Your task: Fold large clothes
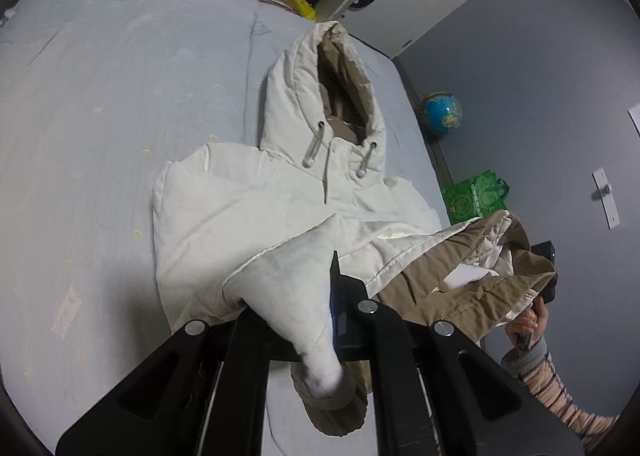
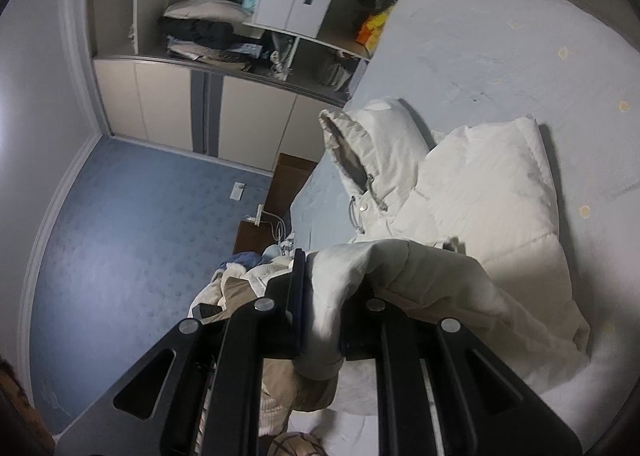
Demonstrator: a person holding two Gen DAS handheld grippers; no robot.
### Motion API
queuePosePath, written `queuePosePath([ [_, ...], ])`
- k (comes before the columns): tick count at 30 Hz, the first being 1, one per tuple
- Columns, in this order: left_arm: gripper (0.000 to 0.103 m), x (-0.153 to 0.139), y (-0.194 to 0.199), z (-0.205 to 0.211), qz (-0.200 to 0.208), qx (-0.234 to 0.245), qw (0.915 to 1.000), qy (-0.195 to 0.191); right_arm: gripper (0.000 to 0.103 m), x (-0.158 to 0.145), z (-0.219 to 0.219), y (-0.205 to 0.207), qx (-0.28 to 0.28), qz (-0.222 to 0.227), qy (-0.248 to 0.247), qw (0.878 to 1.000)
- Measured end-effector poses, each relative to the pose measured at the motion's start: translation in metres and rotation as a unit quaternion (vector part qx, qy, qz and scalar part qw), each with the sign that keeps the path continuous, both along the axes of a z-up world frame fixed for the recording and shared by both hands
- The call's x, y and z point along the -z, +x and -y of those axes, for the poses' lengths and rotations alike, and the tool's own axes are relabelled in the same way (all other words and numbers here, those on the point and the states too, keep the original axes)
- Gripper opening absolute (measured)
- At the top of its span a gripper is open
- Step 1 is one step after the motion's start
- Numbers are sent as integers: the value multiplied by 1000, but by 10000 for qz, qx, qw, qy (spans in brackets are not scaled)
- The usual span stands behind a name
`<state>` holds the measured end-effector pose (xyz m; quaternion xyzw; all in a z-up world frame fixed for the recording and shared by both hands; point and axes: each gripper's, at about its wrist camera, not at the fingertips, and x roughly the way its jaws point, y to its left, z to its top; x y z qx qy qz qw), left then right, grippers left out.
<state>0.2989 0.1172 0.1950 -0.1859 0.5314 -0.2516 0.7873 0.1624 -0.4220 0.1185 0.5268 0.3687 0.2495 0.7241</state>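
Shelves (image 2: pixel 224 36) hold folded clothes (image 2: pixel 208 40); both grippers' fingers (image 1: pixel 334 296) (image 2: pixel 298 296) clamp the jacket's hem (image 1: pixel 304 276) (image 2: pixel 360 268).

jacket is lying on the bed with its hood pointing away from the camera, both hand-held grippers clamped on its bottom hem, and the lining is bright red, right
Not quite: the lining is tan, not red, as the left wrist view shows. The rest holds: the jacket lies on the bed, hood away, with the left hand-held gripper and right hand-held gripper clamped on its hem.
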Motion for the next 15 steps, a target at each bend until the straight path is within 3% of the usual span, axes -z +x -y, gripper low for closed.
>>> queuePosePath([
  [3,12,16,21,-3,-203,-200,9995,-95,11,16,1,18,125,-205,145,9996],
  [7,21,41,49,-7,-583,-490,9968,-244,13,50,1,44,439,-842,219,9952],
  [10,29,59,66,-9,-989,-753,9921,-138,15,78,-3,59,599,-1408,150,9881],
  [12,32,61,71,-11,-1005,-802,9916,-139,15,92,-3,64,698,-1735,101,9823],
  [15,36,60,72,-19,-1044,-839,9906,-293,16,100,-1,67,762,-1887,253,9787],
])
